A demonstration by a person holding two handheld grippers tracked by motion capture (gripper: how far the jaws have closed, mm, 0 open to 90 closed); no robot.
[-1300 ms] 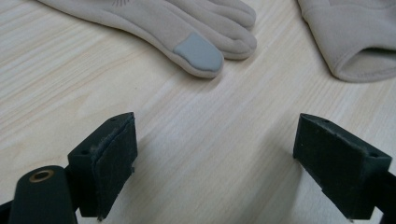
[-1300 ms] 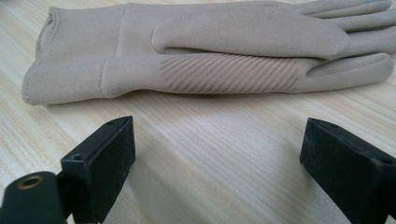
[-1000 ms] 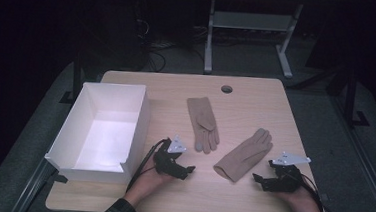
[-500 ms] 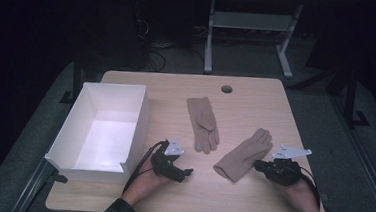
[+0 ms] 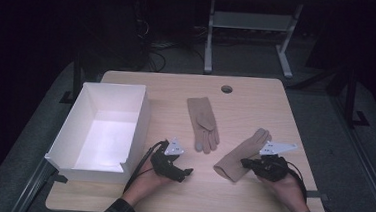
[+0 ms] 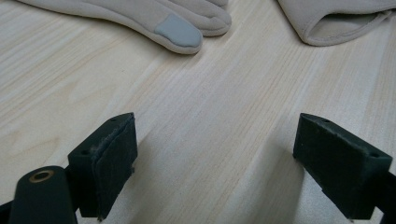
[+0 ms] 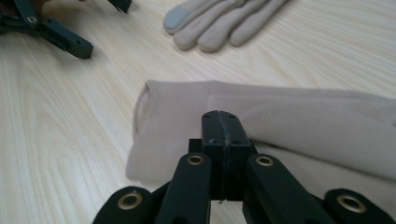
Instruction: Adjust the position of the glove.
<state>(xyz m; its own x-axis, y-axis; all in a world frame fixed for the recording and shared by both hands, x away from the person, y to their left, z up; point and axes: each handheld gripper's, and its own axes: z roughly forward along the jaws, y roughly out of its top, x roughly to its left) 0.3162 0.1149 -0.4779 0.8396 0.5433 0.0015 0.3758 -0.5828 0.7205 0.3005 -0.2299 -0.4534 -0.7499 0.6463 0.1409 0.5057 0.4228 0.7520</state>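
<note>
currently two beige gloves are lying on the wooden surface (image 5: pixel 249 200). no brand, label or writing can be read on them or on anything else. the far glove (image 5: pixel 203 122) is lying flat near the middle of the surface, its finger ends pointing toward the person, and one finger end is carrying a grey patch (image 6: pixel 178 32). the near glove (image 5: pixel 240 154) is lying at an angle to the right of it, apart from it, with its open cuff toward the person.

the right gripper (image 5: pixel 247 164) is resting at the cuff end of the near glove; in the right gripper view its fingers (image 7: pixel 223 140) are pressing together with no gap, right at the glove's edge, but i cannot tell if fabric is between them. the left gripper (image 5: pixel 185 173) is sitting low over bare wood, just beside one white box (image 5: pixel 69 133), and its fingers (image 6: pixel 109 161) are standing wide apart, holding nothing. the box is standing at the left edge of the surface.
</note>
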